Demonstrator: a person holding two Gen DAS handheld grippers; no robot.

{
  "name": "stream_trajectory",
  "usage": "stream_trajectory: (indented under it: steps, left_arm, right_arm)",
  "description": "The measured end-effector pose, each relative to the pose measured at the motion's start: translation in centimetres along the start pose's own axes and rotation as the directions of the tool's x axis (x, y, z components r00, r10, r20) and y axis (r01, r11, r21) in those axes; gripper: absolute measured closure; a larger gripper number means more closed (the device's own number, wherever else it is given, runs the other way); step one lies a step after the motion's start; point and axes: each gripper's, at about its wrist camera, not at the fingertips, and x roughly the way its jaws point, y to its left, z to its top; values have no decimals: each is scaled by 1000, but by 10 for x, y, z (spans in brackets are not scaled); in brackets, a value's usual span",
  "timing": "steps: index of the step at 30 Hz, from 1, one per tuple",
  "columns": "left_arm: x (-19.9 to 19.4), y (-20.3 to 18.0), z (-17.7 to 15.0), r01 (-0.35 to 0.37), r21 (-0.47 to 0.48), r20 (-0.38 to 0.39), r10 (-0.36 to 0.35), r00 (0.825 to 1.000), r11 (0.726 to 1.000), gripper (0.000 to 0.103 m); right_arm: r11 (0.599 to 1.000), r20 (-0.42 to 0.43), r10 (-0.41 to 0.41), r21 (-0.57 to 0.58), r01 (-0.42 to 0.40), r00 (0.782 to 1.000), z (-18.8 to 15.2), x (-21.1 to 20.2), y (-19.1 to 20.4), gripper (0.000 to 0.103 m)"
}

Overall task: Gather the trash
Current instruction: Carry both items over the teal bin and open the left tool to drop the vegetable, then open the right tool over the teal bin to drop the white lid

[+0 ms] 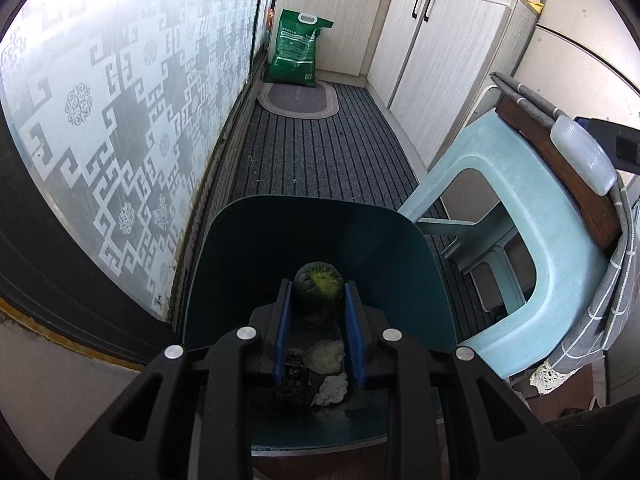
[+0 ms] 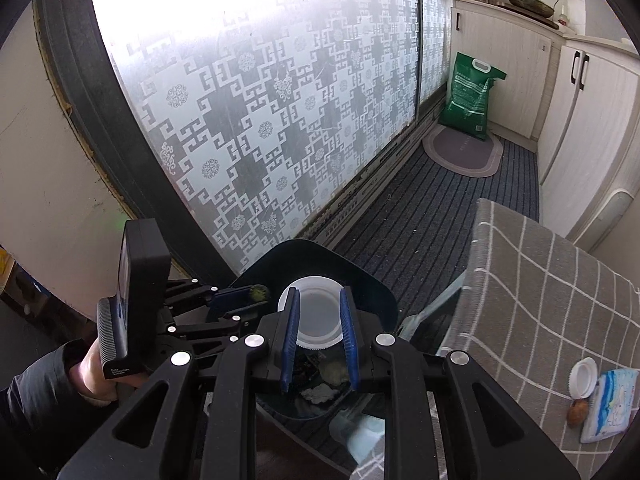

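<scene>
My left gripper is shut on a dark green rind piece and holds it over the open dark teal trash bin. Crumpled white paper and dark scraps lie inside the bin. My right gripper is shut on a white plastic lid and holds it above the same bin. The left gripper with the rind shows just left of it in the right wrist view. On the checked tablecloth lie another white lid, a brown scrap and a blue-white packet.
A frosted patterned sliding door runs along the left. A light blue plastic stool stands right of the bin. A striped floor mat leads to a green bag and white cabinets.
</scene>
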Motion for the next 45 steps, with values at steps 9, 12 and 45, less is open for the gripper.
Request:
stream_trajectory:
  steps: [9, 12, 45]
  left_arm:
    - [26, 8, -10, -21, -5, -67, 20, 998, 1000, 76]
    - [30, 8, -12, -25, 3, -77, 25, 997, 1000, 76]
    - [-36, 20, 5, -9, -57, 191, 20, 981, 998, 68]
  right_arm:
    - [1000, -58, -15, -21, 14, 998, -1, 30, 17, 83]
    - [1000, -79, -20, -24, 18, 997, -1, 40, 20, 83]
    - [994, -222, -78, -88, 60, 972, -25, 99, 28, 83]
